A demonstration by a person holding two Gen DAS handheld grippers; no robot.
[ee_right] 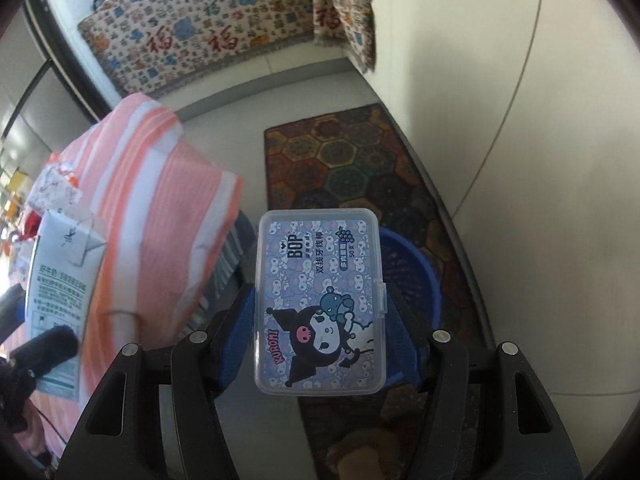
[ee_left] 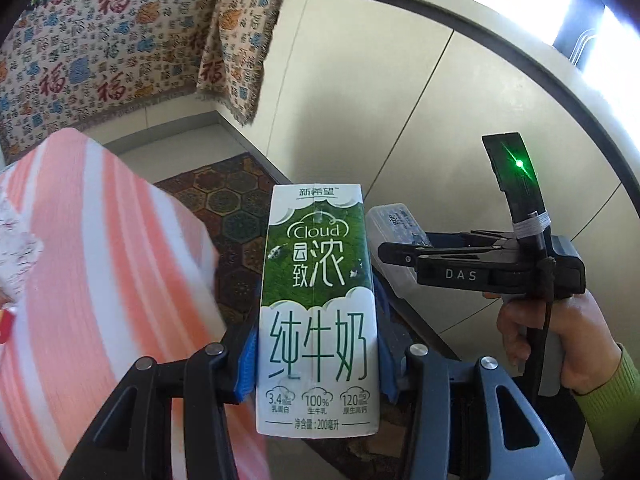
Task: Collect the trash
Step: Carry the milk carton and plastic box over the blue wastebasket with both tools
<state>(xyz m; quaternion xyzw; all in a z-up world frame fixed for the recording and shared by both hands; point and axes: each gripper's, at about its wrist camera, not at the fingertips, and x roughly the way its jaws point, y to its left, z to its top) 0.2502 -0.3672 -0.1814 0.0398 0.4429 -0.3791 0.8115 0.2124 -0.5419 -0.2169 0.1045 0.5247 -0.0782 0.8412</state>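
Observation:
My left gripper [ee_left: 318,364] is shut on a green and white milk carton [ee_left: 318,308], held upright above the floor. The carton also shows at the left of the right wrist view [ee_right: 60,280]. My right gripper [ee_right: 320,320] is shut on a clear plastic floss-pick box [ee_right: 320,300] with a cartoon label. That box and the right gripper show to the right in the left wrist view [ee_left: 390,236], close beside the carton. A blue plastic basket [ee_right: 412,280] stands on the floor just below and behind the box.
A table with a pink and white striped cloth [ee_right: 152,184] stands at the left, with clutter on it. A dark patterned rug [ee_right: 360,168] lies on the pale floor. A patterned throw [ee_right: 208,28] covers furniture at the back. White cabinet fronts [ee_left: 400,100] run along the right.

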